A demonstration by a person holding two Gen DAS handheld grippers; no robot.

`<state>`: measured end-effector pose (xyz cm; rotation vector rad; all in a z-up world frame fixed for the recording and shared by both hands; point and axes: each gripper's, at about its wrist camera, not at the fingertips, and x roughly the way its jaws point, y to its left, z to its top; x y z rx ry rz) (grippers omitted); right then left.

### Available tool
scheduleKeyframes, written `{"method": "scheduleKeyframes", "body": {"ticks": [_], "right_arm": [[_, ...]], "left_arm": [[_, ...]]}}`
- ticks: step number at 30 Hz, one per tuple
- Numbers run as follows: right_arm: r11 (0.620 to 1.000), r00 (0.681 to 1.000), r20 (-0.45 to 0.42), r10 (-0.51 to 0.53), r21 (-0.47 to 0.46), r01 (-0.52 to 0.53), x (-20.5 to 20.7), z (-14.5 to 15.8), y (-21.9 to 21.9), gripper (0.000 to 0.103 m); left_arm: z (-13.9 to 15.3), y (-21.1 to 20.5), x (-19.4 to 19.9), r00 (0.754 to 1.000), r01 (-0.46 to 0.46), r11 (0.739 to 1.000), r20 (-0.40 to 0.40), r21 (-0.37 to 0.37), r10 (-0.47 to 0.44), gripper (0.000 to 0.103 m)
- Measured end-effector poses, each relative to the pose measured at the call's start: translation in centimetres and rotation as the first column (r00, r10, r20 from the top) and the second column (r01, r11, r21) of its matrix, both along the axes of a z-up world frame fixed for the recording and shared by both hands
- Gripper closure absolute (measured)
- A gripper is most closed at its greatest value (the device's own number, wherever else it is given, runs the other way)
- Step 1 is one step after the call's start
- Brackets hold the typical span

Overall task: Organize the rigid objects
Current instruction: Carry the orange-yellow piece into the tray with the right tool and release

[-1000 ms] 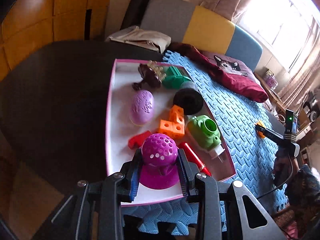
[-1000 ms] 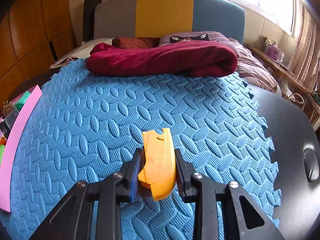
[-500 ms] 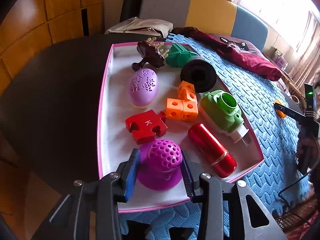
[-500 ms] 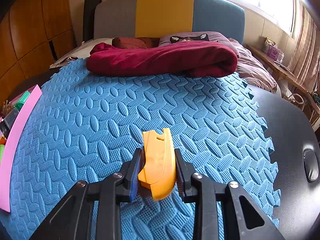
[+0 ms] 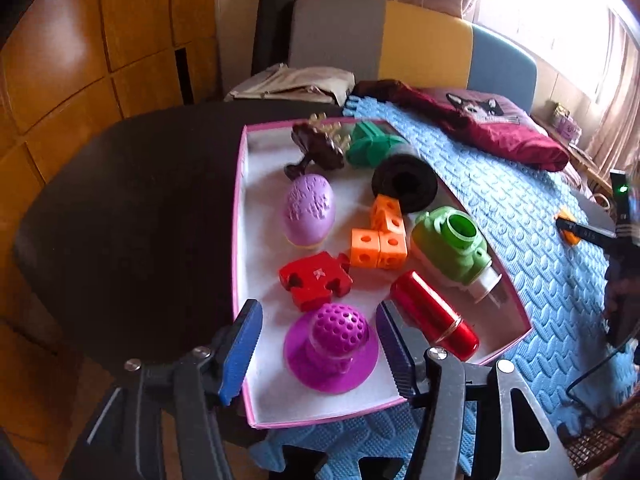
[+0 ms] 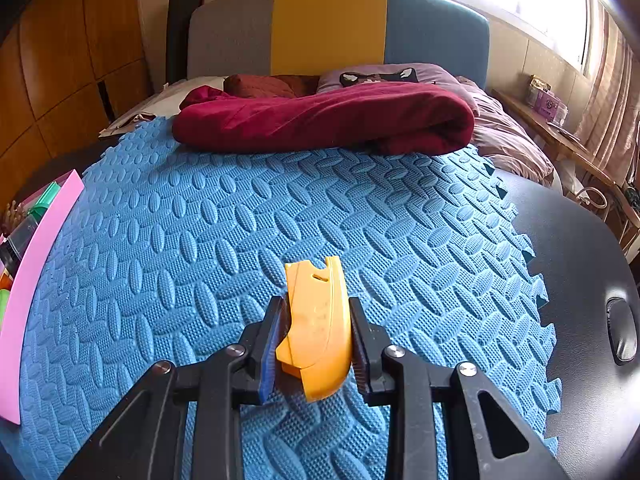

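The magenta dotted toy point(image 5: 332, 350) stands upright on its wide base in the near end of the pink-rimmed tray point(image 5: 239, 216), between the fingers of my left gripper point(image 5: 318, 344). My left jaws are opening, and both pads stand clear of the toy with a gap on each side. Only my left view looks into the tray: a red puzzle piece point(image 5: 314, 280) just beyond the toy, a red cylinder point(image 5: 434, 322) to its right, orange cubes point(image 5: 378, 236), a lilac egg point(image 5: 308, 210), a green camera toy point(image 5: 452, 246) and a black ring point(image 5: 404, 184). My right view shows only the tray's pink wall at its left edge. There my right gripper point(image 6: 314, 332) is clamped on a yellow plastic piece point(image 6: 316, 328) over the blue foam mat point(image 6: 200, 240), pads pressing both its sides.
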<state>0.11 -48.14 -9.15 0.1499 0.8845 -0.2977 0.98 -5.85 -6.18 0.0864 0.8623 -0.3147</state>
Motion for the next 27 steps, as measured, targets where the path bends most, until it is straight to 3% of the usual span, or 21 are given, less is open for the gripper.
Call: {"method": "scheduleKeyframes", "body": {"ticks": [13, 27], "right_arm": [[1.0, 1.0, -0.003, 0.0, -0.012, 0.0, 0.0, 0.1, 0.2, 0.073], [0.992, 0.999, -0.032, -0.005, -0.126, 0.001, 0.4, 0.1, 1.7, 0.074]], "left_arm": [[3.1, 1.0, -0.6, 0.996, -0.047, 0.999, 0.078, -0.023, 0.049, 0.043], [2.9, 3.1, -0.5, 0.991, -0.116, 0.991, 0.059, -0.06, 0.12, 0.043]]}}
